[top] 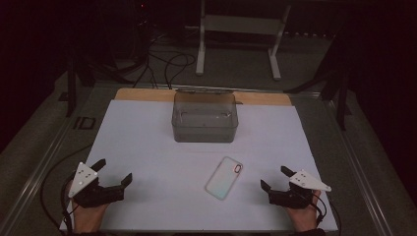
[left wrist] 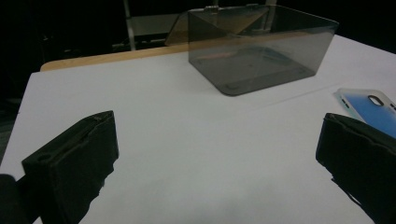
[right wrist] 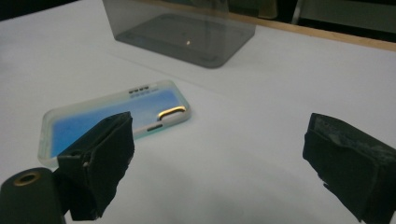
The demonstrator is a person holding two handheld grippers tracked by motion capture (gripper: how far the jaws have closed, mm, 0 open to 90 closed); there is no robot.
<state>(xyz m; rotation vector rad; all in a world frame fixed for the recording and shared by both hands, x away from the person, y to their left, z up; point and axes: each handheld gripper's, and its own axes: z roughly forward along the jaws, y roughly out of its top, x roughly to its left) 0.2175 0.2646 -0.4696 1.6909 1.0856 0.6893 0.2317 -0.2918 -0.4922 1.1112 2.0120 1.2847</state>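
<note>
Lying left of right claw [top: 275,183]: phone case [top: 224,177]

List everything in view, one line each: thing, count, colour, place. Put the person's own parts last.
phone case: one, translucent with a blue tint, lying flat on the sheet near the front, nearer the right tongs
box: one, smoky transparent, lid up, at the far middle of the sheet
sheet: one, white, covering the table top
table: one, wood edge showing along the far side
stand: one, white, on the floor beyond the table
cables: several, black, on the floor behind the table
left tongs: one, black, open, front left
right tongs: one, black, open, front right
hands: two, at the front edge
</note>
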